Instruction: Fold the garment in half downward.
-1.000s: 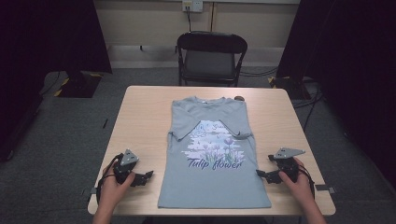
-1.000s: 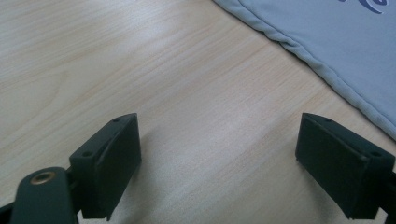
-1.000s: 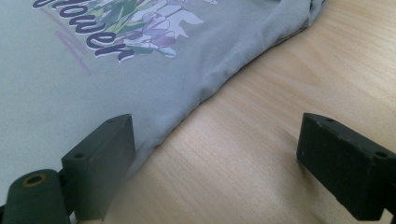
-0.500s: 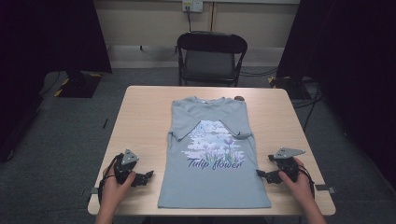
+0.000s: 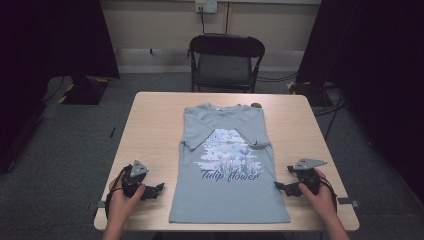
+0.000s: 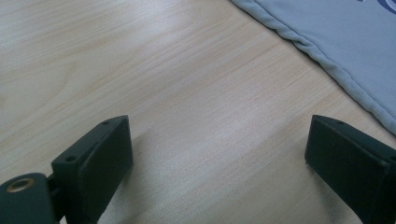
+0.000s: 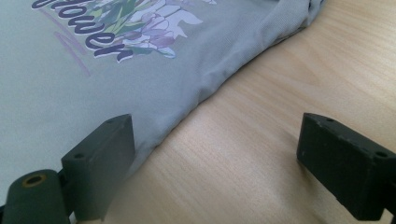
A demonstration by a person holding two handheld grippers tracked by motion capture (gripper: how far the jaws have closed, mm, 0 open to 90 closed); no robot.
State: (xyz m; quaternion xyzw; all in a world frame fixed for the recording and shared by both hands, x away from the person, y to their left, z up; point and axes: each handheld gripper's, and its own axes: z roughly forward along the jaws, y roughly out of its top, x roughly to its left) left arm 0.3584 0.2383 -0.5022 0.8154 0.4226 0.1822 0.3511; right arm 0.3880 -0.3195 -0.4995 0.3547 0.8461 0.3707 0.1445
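Observation:
A grey T-shirt (image 5: 227,165) with a tulip print lies flat down the middle of the wooden table (image 5: 150,135), both sleeves folded in over the chest. My left gripper (image 5: 156,189) rests open on the table just left of the shirt's lower hem; the hem edge (image 6: 327,60) crosses the upper right of the left gripper view. My right gripper (image 5: 281,187) sits open at the shirt's right edge. In the right gripper view the jaws straddle the shirt's side edge (image 7: 196,100), with nothing between them.
A black folding chair (image 5: 226,62) stands behind the table's far edge. A small dark object (image 5: 256,105) lies by the shirt's collar. Dark curtains hang at both sides, and cables run across the floor at the right.

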